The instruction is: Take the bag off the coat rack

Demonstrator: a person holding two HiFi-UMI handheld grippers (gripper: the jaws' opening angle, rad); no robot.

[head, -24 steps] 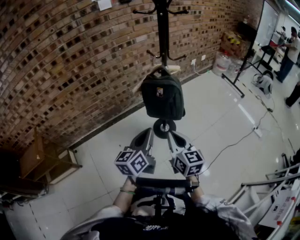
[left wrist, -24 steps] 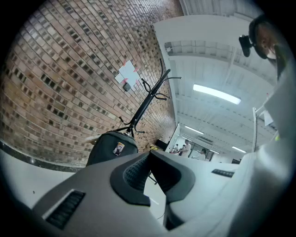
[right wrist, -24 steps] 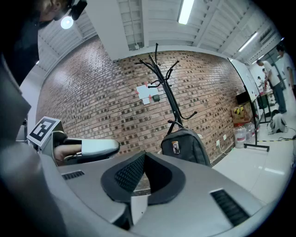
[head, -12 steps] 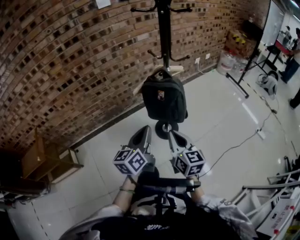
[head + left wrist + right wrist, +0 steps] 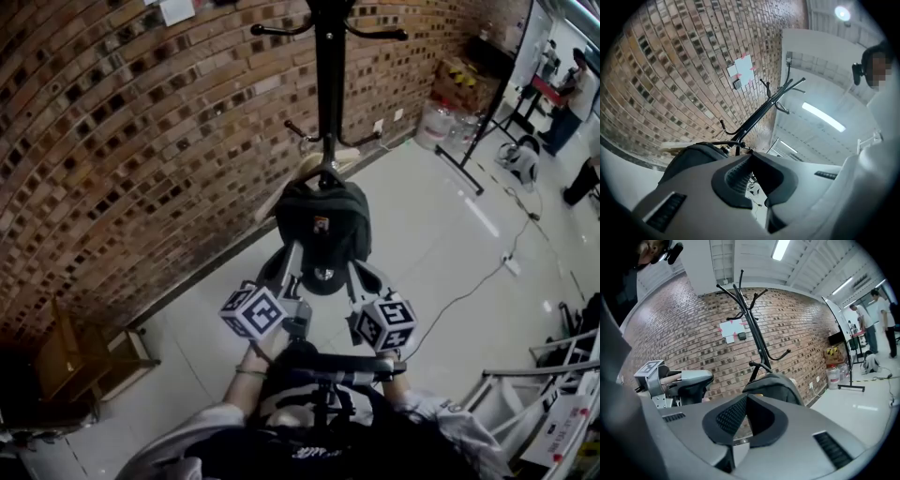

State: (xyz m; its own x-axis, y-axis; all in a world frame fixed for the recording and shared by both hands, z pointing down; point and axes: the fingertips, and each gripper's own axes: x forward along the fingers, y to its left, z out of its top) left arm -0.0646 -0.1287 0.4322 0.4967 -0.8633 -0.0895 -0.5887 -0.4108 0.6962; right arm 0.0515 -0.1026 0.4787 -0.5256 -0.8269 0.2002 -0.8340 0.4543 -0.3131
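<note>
bag [image 5: 323, 216] hanging on rack [image 5: 328, 84]; left gripper [image 5: 291, 251] and right gripper [image 5: 356, 270] near its bottom, jaws together, holding nothing.

bag [image 5: 323, 220]: matt cloth | coat rack [image 5: 327, 66]: black metal | floor [image 5: 441, 234]: glossy | wall [image 5: 141, 141]: rough brick
</note>
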